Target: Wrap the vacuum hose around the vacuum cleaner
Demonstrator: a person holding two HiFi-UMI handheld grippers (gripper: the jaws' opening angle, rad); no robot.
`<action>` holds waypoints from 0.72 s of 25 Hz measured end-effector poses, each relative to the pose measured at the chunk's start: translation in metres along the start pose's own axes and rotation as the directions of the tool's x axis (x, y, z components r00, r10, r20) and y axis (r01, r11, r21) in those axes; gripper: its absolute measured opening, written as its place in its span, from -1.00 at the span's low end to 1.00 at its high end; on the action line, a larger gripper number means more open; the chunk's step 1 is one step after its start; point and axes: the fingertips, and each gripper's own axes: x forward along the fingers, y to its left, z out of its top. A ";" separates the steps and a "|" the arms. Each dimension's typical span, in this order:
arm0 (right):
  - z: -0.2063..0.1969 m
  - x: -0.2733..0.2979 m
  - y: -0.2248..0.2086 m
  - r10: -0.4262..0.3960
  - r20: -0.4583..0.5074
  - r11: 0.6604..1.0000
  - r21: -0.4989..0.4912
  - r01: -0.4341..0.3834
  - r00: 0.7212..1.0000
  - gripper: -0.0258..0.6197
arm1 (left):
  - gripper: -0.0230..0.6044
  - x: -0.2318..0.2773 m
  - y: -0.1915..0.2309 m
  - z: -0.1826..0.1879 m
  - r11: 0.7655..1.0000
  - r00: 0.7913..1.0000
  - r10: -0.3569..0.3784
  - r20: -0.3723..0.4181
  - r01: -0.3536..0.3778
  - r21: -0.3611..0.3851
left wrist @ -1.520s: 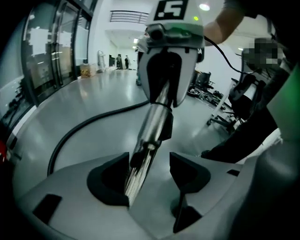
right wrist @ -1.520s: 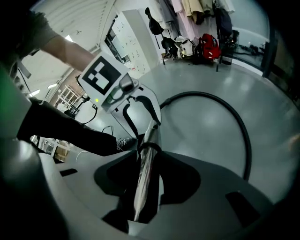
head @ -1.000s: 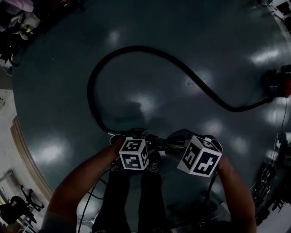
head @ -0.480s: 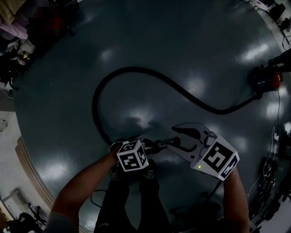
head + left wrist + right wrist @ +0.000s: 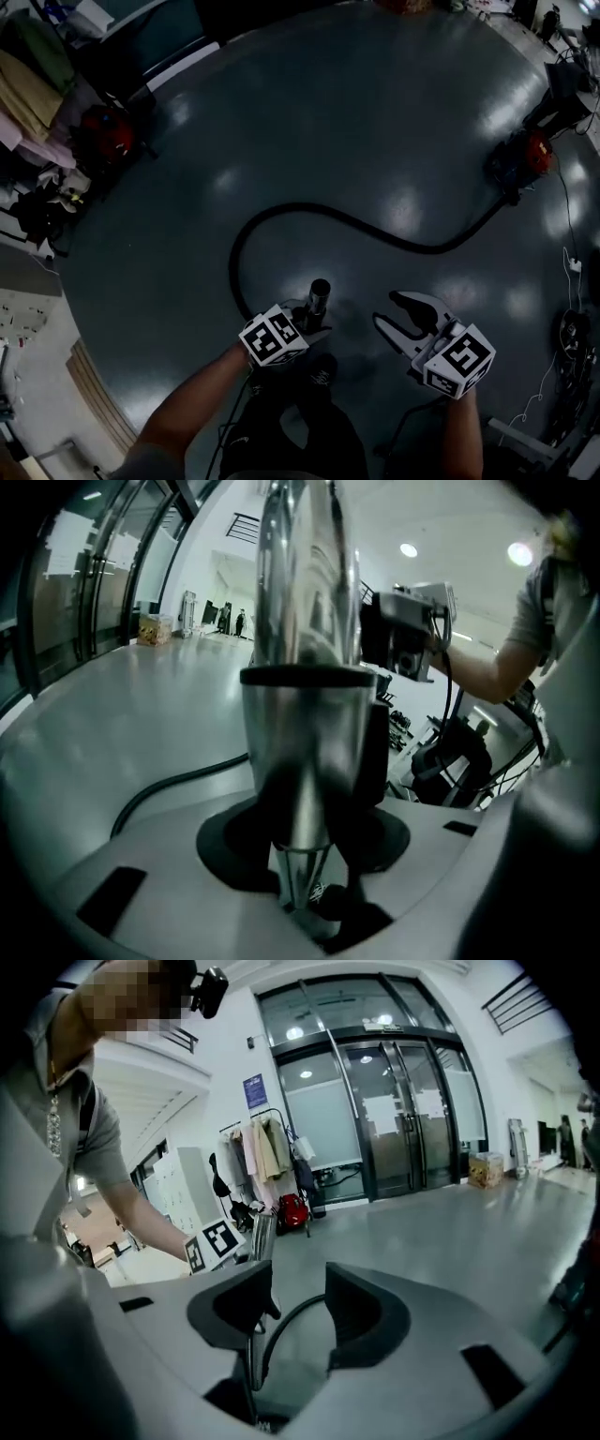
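A long black vacuum hose (image 5: 375, 234) lies in an S-curve on the dark floor. It runs from the red vacuum cleaner (image 5: 525, 155) at the far right round a loop to my left gripper (image 5: 307, 325). That gripper is shut on the hose's chrome end tube (image 5: 319, 295), which stands nearly upright. In the left gripper view the tube (image 5: 305, 667) fills the gap between the jaws of the left gripper (image 5: 305, 855). My right gripper (image 5: 386, 311) hangs to the right of the tube, apart from it, open and empty. Through the right gripper (image 5: 298, 1297) I see the hose (image 5: 281, 1326) on the floor.
A clothes rack (image 5: 37, 66) and a red bag (image 5: 108, 136) stand at the far left. Loose cables (image 5: 572, 337) lie along the right edge. A wood-edged step (image 5: 94, 394) borders the floor at lower left. Glass doors (image 5: 394, 1110) close off the far side.
Both grippers have risen. The left one lifted the chrome tube off the floor and stood it upright. The right gripper drew away from the tube to the right, its jaws empty.
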 end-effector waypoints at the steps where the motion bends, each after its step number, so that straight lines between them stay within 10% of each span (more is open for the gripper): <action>1: -0.003 -0.010 0.003 -0.004 -0.003 1.000 0.022 0.004 1.000 -0.41 | -0.41 -0.007 -0.008 0.014 1.000 1.000 0.000 0.016 0.000 -0.015; 18: -0.049 0.049 0.081 0.024 -0.155 0.982 0.187 0.006 0.988 -0.10 | -0.41 -0.140 -0.038 0.188 0.980 0.968 -0.026 0.251 0.074 -0.186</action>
